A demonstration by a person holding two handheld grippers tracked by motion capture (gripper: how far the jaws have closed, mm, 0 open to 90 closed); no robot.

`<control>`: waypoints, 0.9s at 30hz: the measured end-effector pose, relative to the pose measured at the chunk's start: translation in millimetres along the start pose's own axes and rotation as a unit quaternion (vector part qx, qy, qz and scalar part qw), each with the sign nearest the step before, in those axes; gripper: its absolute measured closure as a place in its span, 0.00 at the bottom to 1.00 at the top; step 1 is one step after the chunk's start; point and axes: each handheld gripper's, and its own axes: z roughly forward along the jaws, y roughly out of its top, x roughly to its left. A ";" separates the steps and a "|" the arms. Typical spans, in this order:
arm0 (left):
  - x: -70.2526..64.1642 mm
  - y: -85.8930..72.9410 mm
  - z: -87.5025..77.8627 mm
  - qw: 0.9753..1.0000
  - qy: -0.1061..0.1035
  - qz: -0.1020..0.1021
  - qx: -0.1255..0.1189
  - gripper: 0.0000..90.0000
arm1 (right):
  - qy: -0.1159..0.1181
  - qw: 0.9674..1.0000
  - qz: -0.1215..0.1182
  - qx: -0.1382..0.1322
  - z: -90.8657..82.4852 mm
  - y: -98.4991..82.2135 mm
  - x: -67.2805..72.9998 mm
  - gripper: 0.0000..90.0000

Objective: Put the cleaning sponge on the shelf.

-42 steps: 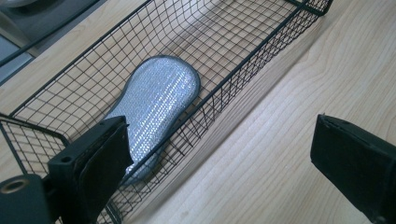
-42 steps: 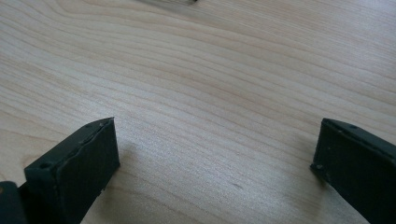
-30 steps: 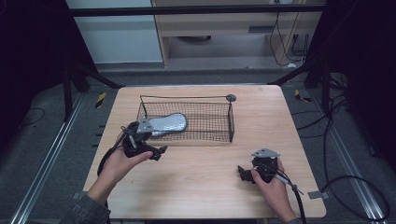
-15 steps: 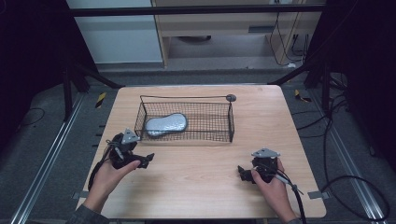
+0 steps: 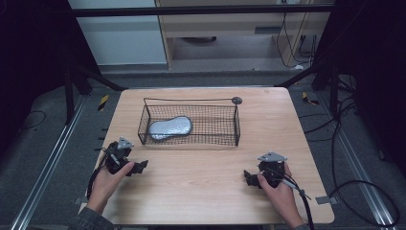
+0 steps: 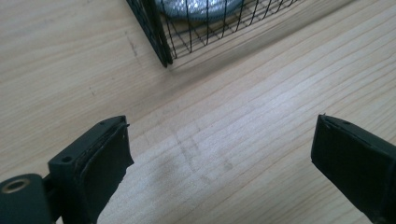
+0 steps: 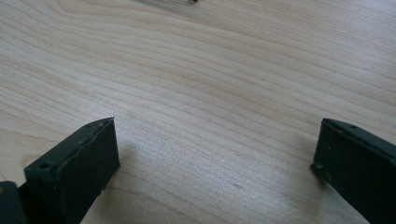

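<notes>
The left gripper (image 5: 140, 166) has drawn back from the wire basket (image 5: 191, 140) with jaws spread and empty, leaving the silver pouch (image 5: 170, 127) inside ahead of it, so placement looks done; the right gripper (image 5: 248, 178) rests released too.

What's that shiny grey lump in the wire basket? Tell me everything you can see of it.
The lump is a silvery-grey, flattish thing with a rounded, peanut-like outline and a dull metallic sheen; its material is unclear. It lies flat on the floor of the black wire basket, at the basket's left end, close to the left wall. Neither gripper touches it. The left gripper view shows its edge through the mesh.
</notes>
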 end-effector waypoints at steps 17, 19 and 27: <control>20.3 -14.7 19.7 0.999 0.030 -0.038 -0.020 0.05 | 0.000 1.000 0.000 0.000 0.0 0.1 -0.1 0.00; 21.3 -16.5 22.9 0.998 0.030 -0.044 -0.026 0.05 | 0.000 1.000 0.000 0.000 0.0 0.1 -0.1 0.00; 20.5 -19.6 31.7 0.998 0.024 -0.055 -0.029 0.04 | 0.001 1.000 -0.001 0.000 0.1 0.2 -0.3 0.00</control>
